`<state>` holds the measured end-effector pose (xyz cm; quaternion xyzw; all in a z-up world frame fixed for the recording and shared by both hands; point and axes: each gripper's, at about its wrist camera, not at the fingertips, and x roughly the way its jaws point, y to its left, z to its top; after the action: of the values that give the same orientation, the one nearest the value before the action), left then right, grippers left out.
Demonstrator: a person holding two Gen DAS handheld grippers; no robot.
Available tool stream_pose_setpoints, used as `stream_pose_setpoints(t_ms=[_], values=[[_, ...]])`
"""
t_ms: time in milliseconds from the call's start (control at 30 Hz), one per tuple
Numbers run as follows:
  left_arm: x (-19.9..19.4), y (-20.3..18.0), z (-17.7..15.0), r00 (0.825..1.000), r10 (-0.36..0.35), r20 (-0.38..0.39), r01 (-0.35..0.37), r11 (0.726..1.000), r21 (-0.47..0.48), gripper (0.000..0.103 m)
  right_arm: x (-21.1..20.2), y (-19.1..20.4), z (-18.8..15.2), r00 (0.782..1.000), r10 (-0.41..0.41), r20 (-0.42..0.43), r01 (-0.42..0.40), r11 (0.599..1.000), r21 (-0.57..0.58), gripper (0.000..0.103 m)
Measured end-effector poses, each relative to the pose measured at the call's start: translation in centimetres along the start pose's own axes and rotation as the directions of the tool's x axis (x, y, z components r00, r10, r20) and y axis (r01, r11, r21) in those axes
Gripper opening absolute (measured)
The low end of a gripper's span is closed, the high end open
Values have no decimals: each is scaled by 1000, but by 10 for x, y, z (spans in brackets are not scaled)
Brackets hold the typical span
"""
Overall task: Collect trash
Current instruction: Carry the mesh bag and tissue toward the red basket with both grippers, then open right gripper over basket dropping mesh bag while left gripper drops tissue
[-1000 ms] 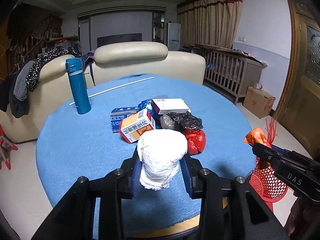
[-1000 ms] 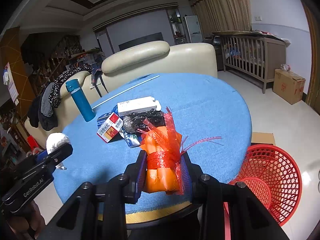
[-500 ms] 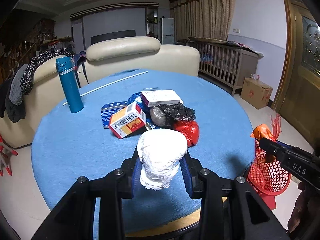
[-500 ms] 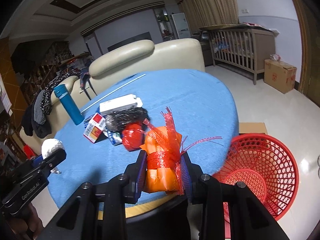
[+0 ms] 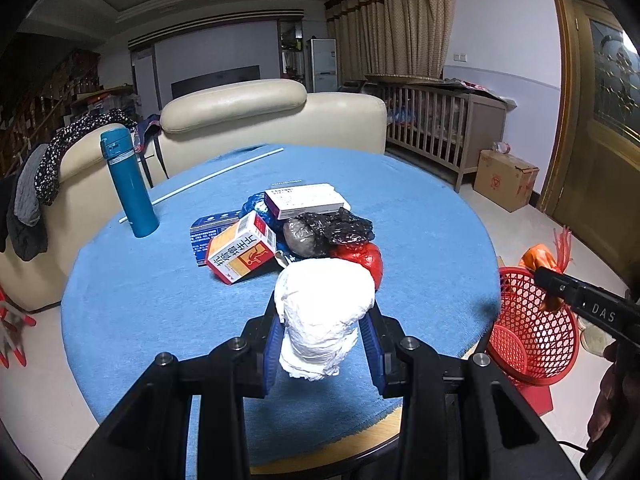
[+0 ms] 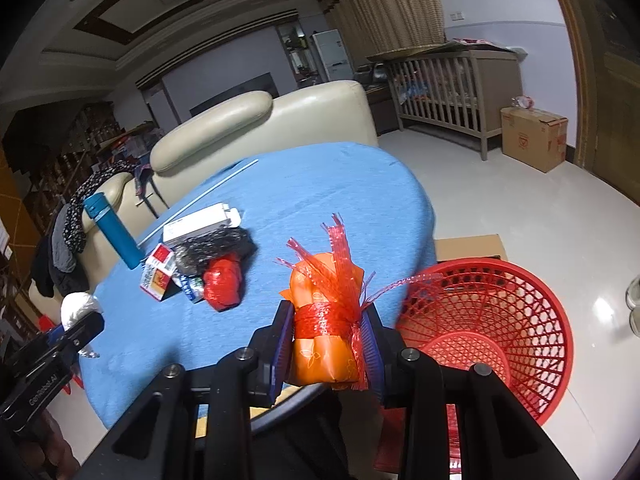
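Left gripper (image 5: pixel 323 334): clamped on one crumpled white paper wad (image 5: pixel 324 312), long axis upright, over blue round table (image 5: pixel 132 300). Right gripper (image 6: pixel 326 342): clamped on one orange bag in red netting (image 6: pixel 326 320), upright, red mesh basket (image 6: pixel 492 320) at 3 o'clock.

On the blue table (image 5: pixel 160 300): 3 cartons, 1 teal flask (image 5: pixel 129 183), 1 white rod (image 5: pixel 208 179), 1 black bag, 1 red bag. Beside it, 1 red basket (image 6: pixel 492 332). 2 bundles in grippers.

The left claw (image 5: pixel 325 334) grips a white crumpled wad (image 5: pixel 324 316) above the blue table (image 5: pixel 140 304), red basket (image 5: pixel 532 340) alongside.
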<state>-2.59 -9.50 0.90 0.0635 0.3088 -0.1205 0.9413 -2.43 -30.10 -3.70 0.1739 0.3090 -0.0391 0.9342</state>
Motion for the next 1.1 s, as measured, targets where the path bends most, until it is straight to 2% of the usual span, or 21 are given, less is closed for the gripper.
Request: stream_pose_setpoints(t_ms=[333, 500, 700, 1100], values=[[0, -14, 0, 1000, -11, -7, 11, 999, 37, 38, -8, -57, -2, 997, -79, 10, 78, 992, 96, 36], [4, -23, 0, 1000, -22, -16, 23, 998, 60, 38, -17, -101, 0, 990, -142, 18, 137, 975, 177, 35], [5, -40, 1, 999, -41, -24, 44, 994, 101, 38, -24, -136, -4, 984, -181, 8, 174, 955, 239, 35], [12, -83, 9, 992, -118, -45, 124, 977, 172, 38, -15, -152, -19, 984, -168, -55, 177, 949, 260, 36]])
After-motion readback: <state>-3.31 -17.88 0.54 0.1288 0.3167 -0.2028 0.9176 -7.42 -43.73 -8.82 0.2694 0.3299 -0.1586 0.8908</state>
